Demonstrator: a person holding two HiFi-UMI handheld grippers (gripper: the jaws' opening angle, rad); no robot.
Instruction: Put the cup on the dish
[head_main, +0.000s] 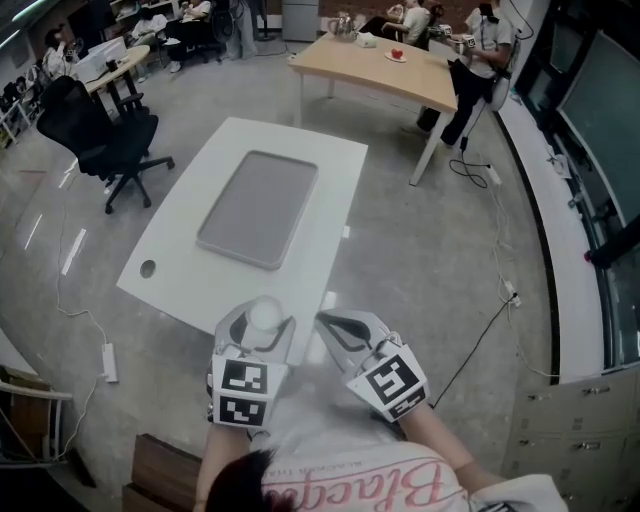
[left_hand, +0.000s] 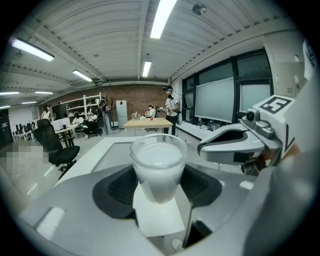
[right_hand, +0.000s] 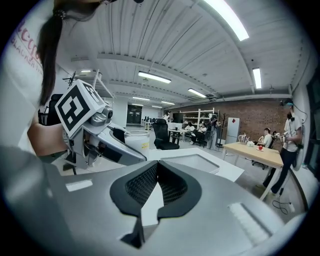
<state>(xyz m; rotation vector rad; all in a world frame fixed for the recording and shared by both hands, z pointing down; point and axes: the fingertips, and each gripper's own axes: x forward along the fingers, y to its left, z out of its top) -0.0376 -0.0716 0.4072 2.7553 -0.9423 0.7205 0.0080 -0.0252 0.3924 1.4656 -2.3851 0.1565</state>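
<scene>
1 cup (head_main: 265, 315) held upright, 1 dish (head_main: 258, 208) lying flat.
The frosted white cup sits clamped between the left gripper's (head_main: 259, 322) jaws above the near edge of the white table (head_main: 190, 240); the grey rectangular dish rests mid-table, well apart.

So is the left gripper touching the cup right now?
Touching. The left gripper view shows the cup seated between the jaws of the left gripper, with both dark linings pressed against its sides.

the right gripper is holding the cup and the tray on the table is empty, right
No, the left gripper holds the cup, as the left gripper view shows. The right gripper is shut with nothing between its jaws. The tray on the table is indeed empty.
</scene>
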